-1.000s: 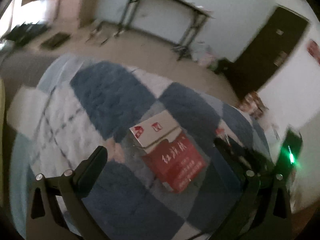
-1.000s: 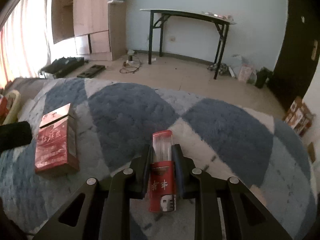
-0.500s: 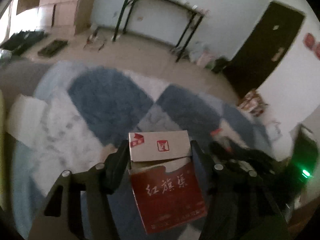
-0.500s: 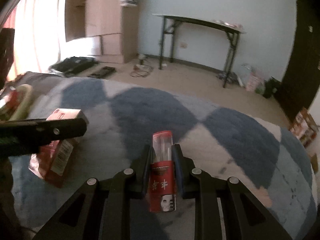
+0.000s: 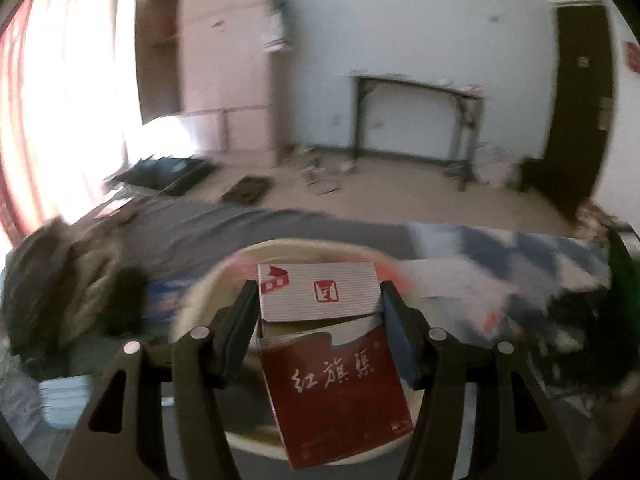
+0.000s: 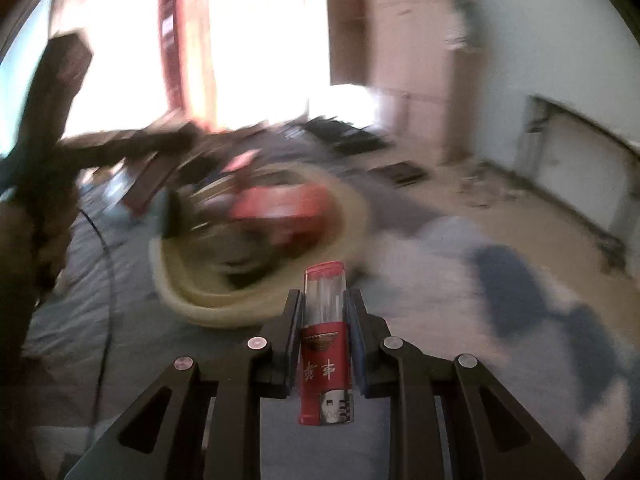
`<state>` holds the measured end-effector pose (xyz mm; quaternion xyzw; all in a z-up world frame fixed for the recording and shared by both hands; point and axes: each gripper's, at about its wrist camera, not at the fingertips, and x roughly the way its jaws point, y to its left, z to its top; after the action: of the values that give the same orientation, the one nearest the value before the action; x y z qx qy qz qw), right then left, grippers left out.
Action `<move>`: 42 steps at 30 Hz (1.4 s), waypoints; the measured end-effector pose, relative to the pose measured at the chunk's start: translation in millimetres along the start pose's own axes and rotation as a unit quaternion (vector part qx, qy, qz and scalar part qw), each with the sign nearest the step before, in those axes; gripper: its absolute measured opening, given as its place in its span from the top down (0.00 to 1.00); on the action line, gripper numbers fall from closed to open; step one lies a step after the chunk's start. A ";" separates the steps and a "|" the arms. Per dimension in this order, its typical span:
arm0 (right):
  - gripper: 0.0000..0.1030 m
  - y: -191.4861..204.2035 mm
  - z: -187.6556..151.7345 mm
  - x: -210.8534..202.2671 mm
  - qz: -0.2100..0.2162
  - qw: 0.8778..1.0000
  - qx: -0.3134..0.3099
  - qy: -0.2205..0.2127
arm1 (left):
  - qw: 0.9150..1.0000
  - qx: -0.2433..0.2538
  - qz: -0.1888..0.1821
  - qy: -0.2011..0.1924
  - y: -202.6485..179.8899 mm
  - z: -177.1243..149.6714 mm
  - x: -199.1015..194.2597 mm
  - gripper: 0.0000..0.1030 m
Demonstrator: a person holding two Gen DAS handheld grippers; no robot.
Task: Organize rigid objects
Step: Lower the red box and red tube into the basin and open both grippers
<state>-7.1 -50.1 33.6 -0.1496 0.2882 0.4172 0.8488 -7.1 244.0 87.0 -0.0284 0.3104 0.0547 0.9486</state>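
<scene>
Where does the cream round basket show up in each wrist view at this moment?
Left wrist: the cream basket sits low centre, its rim curving behind the cigarette pack held between the fingers.
Right wrist: the basket lies left of centre, beyond the held lighter.
Shared landmark: the tall wooden wardrobe.

Red-and-white cardboard cigarette pack [image 5: 334,352]: white brush script 红旗渠 across the red front, centre-bottom of the left wrist view; small red square seal on the white striped lid, character not legible. Red plastic lighter [image 6: 326,354]: two white characters, second reads 丰, first unclear.
</scene>
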 end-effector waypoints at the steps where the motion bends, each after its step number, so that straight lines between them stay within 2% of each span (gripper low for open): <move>1: 0.80 13.8 5.2 16.0 0.016 1.000 -0.012 0.013 | 1.000 -0.008 0.007 0.005 12.9 1.1 5.7 0.41; 2: 0.80 25.6 9.9 29.9 0.026 0.999 -0.026 0.024 | 1.000 -0.017 0.011 0.018 24.7 2.0 17.0 0.41; 4: 0.80 40.5 18.2 51.1 0.020 0.998 -0.045 0.039 | 0.999 -0.022 0.003 0.036 23.6 6.2 39.7 0.41; 8: 0.80 38.9 35.0 77.4 0.024 0.997 -0.042 0.054 | 0.998 -0.030 0.018 0.058 33.9 10.0 67.3 0.41; 11: 0.80 47.7 33.6 90.5 0.024 0.996 -0.052 0.066 | 0.993 -0.056 0.004 0.102 38.3 5.8 89.1 0.39; 13: 0.80 54.7 32.5 102.3 0.025 0.996 -0.056 0.062 | 0.993 -0.067 -0.001 0.101 38.8 3.1 90.7 0.39; 18: 0.80 49.9 28.5 104.9 0.026 0.998 -0.048 0.043 | 0.987 -0.080 -0.006 0.137 42.0 -6.7 104.8 0.39; 23: 0.80 50.9 33.0 112.2 0.022 0.998 -0.047 0.038 | 0.986 -0.090 -0.014 0.138 41.1 -9.1 106.8 0.36; 24: 0.80 52.1 33.8 113.9 0.020 0.998 -0.051 0.038 | 0.986 -0.091 -0.013 0.138 40.9 -9.2 106.4 0.33; 26: 0.79 52.5 33.1 116.2 0.019 0.998 -0.052 0.035 | 0.987 -0.089 -0.012 0.135 40.5 -9.3 104.4 0.14; 30: 0.79 50.2 30.7 118.0 0.024 0.998 -0.045 0.036 | 0.990 -0.083 -0.026 0.110 36.0 -5.7 88.9 0.13; 32: 0.78 48.4 29.5 116.5 0.024 0.998 -0.040 0.032 | 0.992 -0.077 -0.028 0.096 32.3 -3.5 80.7 0.06; 35: 0.59 47.0 29.5 111.8 0.017 0.999 -0.039 0.023 | 0.994 -0.068 -0.031 0.082 24.2 -0.9 69.9 0.00; 37: 0.32 45.5 28.6 106.0 0.019 0.999 -0.033 0.012 | 0.995 -0.063 -0.038 0.072 18.2 0.4 59.9 0.00; 41: 0.14 41.1 26.3 89.0 0.021 1.000 -0.016 -0.015 | 0.993 -0.078 -0.065 0.064 8.3 -3.0 33.2 0.00; 42: 0.04 38.5 24.7 81.6 0.019 1.000 -0.011 -0.019 | 0.992 -0.084 -0.073 0.064 5.0 -8.0 20.1 0.00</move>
<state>10.9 36.3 2.5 -0.1454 0.2702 0.4388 0.8446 3.7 250.0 68.6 -0.1344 0.3620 0.0089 0.9224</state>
